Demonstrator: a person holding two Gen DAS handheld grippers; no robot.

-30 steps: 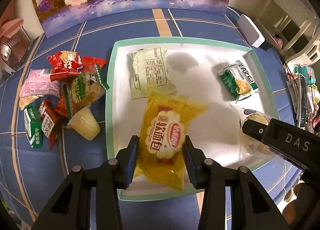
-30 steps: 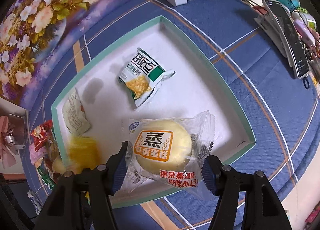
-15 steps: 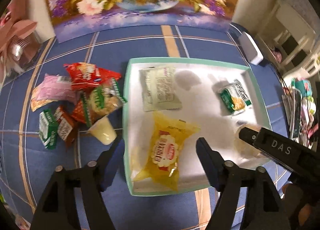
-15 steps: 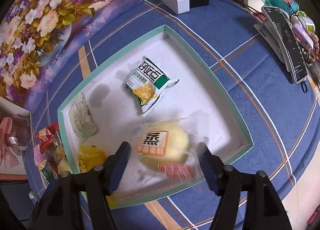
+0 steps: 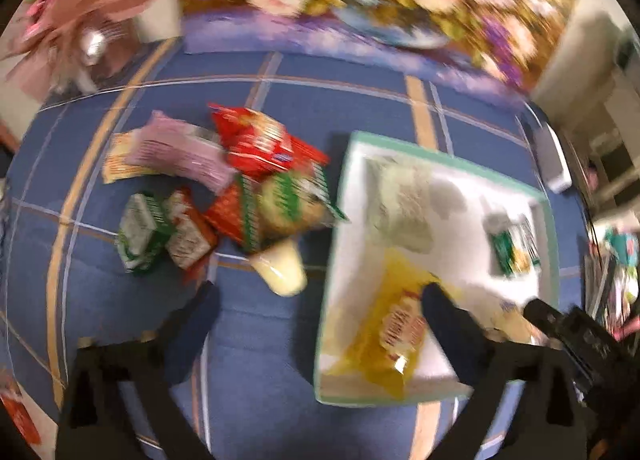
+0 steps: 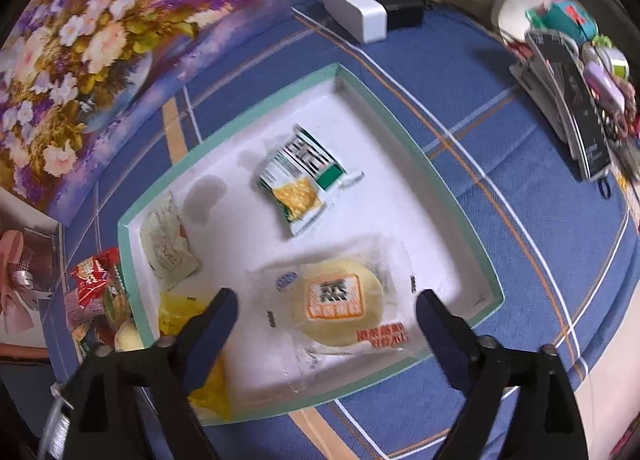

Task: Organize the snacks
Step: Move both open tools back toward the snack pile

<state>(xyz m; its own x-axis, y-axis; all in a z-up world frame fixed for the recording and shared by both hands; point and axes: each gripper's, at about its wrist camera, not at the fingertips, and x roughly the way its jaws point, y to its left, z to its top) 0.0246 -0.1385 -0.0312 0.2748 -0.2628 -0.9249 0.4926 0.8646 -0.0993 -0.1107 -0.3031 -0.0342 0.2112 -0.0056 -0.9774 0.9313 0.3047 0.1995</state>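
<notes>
Nearest us, our right gripper [image 6: 324,300] hangs with fingers spread wide, holding nothing, above the clear-wrapped round yellow steamed cake [image 6: 336,298] lying in the white, teal-rimmed shallow tray [image 6: 436,176]. Our left gripper [image 5: 316,300] is likewise spread and empty, straddling the tray's left rim beside the yellow plastic bread packet [image 5: 394,324]. Farther left, a blurred heap of red, green and pink snack packets [image 5: 224,184] lies on the blue checked tablecloth [image 5: 256,340].

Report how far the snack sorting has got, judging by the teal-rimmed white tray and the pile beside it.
Done: four snacks lie in the teal-rimmed white tray: the yellow bread packet, the clear-wrapped steamed cake, the green-and-white cracker packet and the pale flat sachet.
In hand: nothing; the left gripper and right gripper are both open.
Left: the pile of red, pink and green packets and the jelly cup on the blue cloth.
</notes>
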